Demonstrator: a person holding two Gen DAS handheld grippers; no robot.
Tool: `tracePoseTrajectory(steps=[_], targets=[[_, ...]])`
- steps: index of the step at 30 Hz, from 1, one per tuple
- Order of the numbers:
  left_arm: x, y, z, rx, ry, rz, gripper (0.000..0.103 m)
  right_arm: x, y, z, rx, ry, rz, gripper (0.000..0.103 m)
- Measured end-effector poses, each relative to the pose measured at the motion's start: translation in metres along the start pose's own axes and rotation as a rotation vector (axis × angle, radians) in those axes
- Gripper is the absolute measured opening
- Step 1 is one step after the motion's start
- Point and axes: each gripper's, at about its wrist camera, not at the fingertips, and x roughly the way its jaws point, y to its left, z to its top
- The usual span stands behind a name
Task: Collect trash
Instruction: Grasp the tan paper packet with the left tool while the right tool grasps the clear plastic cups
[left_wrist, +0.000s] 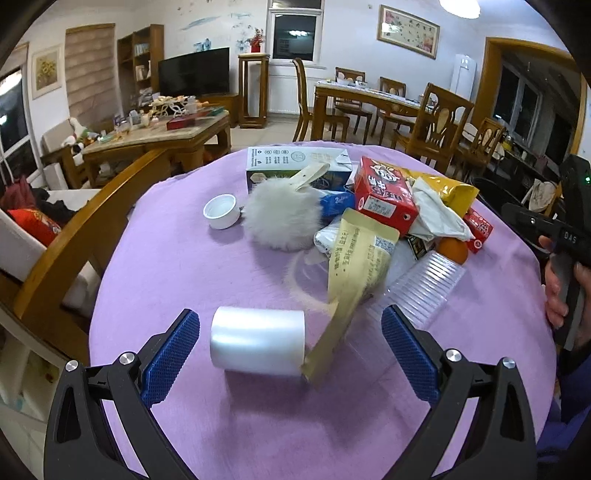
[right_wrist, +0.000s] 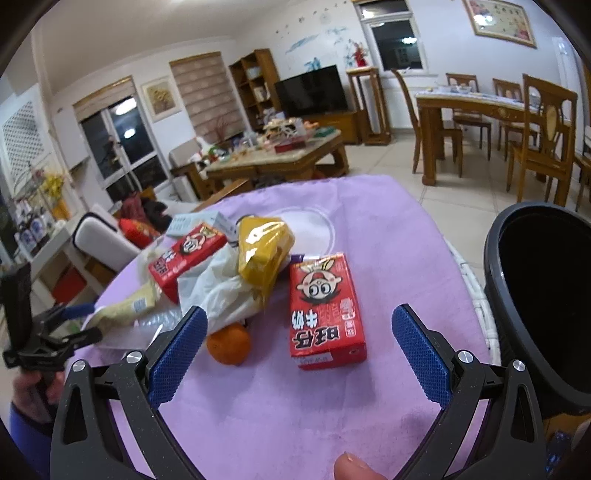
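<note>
A heap of trash lies on a round table under a purple cloth (left_wrist: 192, 424). In the left wrist view my left gripper (left_wrist: 290, 356) stands open around a white roll (left_wrist: 258, 341) lying on its side, with a beige wrapper (left_wrist: 356, 266) leaning beside it. Behind sit a clear ribbed cup (left_wrist: 424, 291), a red milk carton (left_wrist: 384, 194), a fluffy white pompom (left_wrist: 282, 218) and a white cap (left_wrist: 221, 211). In the right wrist view my right gripper (right_wrist: 299, 352) is open just before a second red milk carton (right_wrist: 325, 312), next to an orange (right_wrist: 229, 343) and a yellow bag (right_wrist: 264, 254).
A black trash bin (right_wrist: 543, 295) stands off the table's right edge in the right wrist view. A wooden chair back (left_wrist: 81, 236) curves along the table's left side. A white-and-green box (left_wrist: 291, 164) lies at the far edge. Dining furniture fills the room behind.
</note>
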Motion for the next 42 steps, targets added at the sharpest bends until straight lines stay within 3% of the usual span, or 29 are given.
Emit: tracePoseTrajectory(steps=[2, 4, 7, 10, 13, 18, 20, 23, 26, 33, 35, 38, 39, 40, 41, 42], targets=[[0.004, 0.01, 0.0, -0.043, 0.012, -0.038, 0.098, -0.001, -0.005, 0.002, 0.005, 0.006, 0.024, 0.098], [0.01, 0.018, 0.004, -0.069, 0.026, -0.029, 0.098, 0.0, 0.001, 0.002, -0.009, 0.011, 0.04, 0.097], [0.006, 0.024, 0.007, -0.099, 0.0, -0.063, 0.098, 0.002, 0.004, 0.01, -0.047, 0.018, 0.079, 0.088], [0.0, 0.017, 0.016, -0.062, -0.022, -0.101, 0.098, 0.008, 0.022, 0.008, -0.119, 0.052, 0.147, 0.073], [0.01, 0.001, 0.026, 0.011, 0.014, -0.098, 0.098, 0.015, 0.05, -0.001, -0.236, 0.099, 0.204, 0.072], [0.03, -0.02, 0.034, 0.064, 0.089, -0.12, 0.098, 0.042, 0.101, -0.02, -0.435, 0.228, 0.17, 0.054], [0.038, -0.022, 0.036, 0.056, 0.11, -0.091, 0.098, 0.051, 0.109, -0.023, -0.447, 0.262, 0.152, 0.044], [0.041, -0.019, 0.036, 0.011, 0.118, -0.104, 0.097, 0.058, 0.117, -0.022, -0.446, 0.264, 0.151, 0.033], [0.042, -0.016, 0.034, -0.012, 0.11, -0.082, 0.098, 0.064, 0.123, -0.021, -0.456, 0.277, 0.136, 0.026], [0.04, -0.014, 0.028, -0.036, 0.068, -0.042, 0.098, 0.07, 0.122, -0.016, -0.413, 0.274, 0.131, 0.026], [0.04, -0.013, 0.027, -0.049, 0.068, -0.026, 0.098, 0.072, 0.118, -0.015, -0.398, 0.274, 0.119, 0.009], [0.038, -0.012, 0.025, -0.058, 0.061, -0.014, 0.097, 0.073, 0.118, -0.014, -0.383, 0.273, 0.126, 0.007], [0.038, -0.01, 0.025, -0.07, 0.054, -0.005, 0.091, 0.073, 0.117, -0.014, -0.377, 0.274, 0.13, 0.007], [0.038, -0.01, 0.025, -0.072, 0.056, -0.005, 0.066, 0.071, 0.116, -0.014, -0.369, 0.276, 0.14, 0.007], [0.037, -0.013, 0.024, -0.069, 0.056, -0.027, 0.034, 0.069, 0.116, -0.015, -0.36, 0.276, 0.15, 0.007], [0.037, -0.013, 0.024, -0.071, 0.061, -0.052, 0.035, 0.069, 0.115, -0.016, -0.353, 0.279, 0.154, 0.007]])
